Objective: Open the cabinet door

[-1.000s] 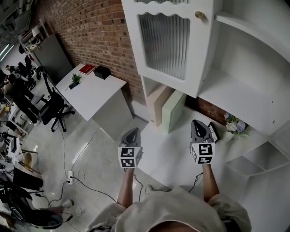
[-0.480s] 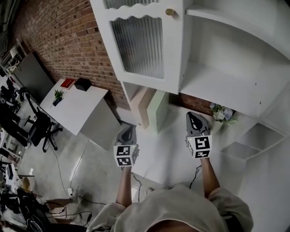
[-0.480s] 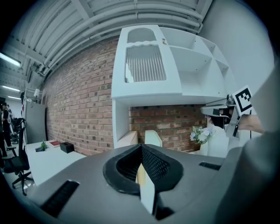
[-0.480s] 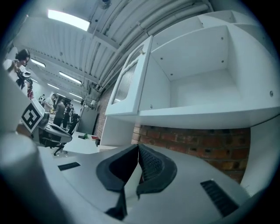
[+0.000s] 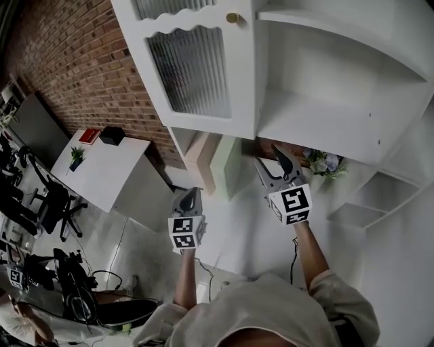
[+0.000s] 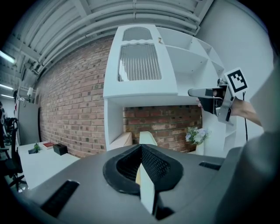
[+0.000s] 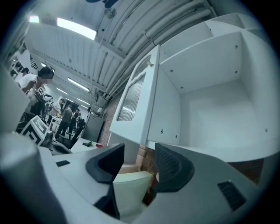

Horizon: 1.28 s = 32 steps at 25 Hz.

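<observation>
The white cabinet door with ribbed glass and a brass knob stands swung out to the left, baring the empty white shelf space. My right gripper is raised just under the cabinet's lower edge. Its jaws are opening with nothing between them, as the right gripper view shows, with the door above them. My left gripper hangs lower and to the left, shut on nothing. In the left gripper view the door is ahead and the right gripper is at the right.
Pale green and beige panels lean under the cabinet against the brick wall. A flower bunch sits at the right, by lower white shelves. A white desk and office chairs stand at the left. People stand far off.
My right gripper has risen toward the cabinet's lower edge and its jaws have gone from shut to open. The left gripper has shifted slightly. The cabinet sits further left in the head view.
</observation>
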Motion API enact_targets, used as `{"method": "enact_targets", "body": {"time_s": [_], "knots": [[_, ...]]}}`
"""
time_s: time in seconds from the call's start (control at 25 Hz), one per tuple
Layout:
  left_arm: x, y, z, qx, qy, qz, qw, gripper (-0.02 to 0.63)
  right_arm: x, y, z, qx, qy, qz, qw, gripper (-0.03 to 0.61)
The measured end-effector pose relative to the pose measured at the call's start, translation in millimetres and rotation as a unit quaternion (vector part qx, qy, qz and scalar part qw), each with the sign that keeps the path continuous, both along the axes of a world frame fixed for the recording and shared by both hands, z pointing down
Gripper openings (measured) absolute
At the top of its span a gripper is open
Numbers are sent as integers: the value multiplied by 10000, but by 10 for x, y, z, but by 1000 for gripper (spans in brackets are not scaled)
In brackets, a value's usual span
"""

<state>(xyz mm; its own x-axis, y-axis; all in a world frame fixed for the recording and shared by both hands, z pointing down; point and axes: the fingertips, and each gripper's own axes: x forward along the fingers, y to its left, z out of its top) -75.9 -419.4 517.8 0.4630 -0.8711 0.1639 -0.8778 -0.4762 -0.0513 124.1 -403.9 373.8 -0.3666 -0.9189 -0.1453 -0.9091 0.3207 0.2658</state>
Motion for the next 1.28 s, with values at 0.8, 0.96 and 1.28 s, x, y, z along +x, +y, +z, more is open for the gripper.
{"method": "enact_targets", "body": {"time_s": [0.8,0.96,1.28], "knots": [[-254,-79,28,1,66,-179,9998,26,-154,-580,-414,13,-298,-78,9995,160],[-277,-58,31,9,74,-170,9998,26,-154,-561,-415,9,-304,-51,9995,139],[-306,1,40,18,75,-172,9998,26,-168,-484,-407,-24,-233,-305,9993,115]]}}
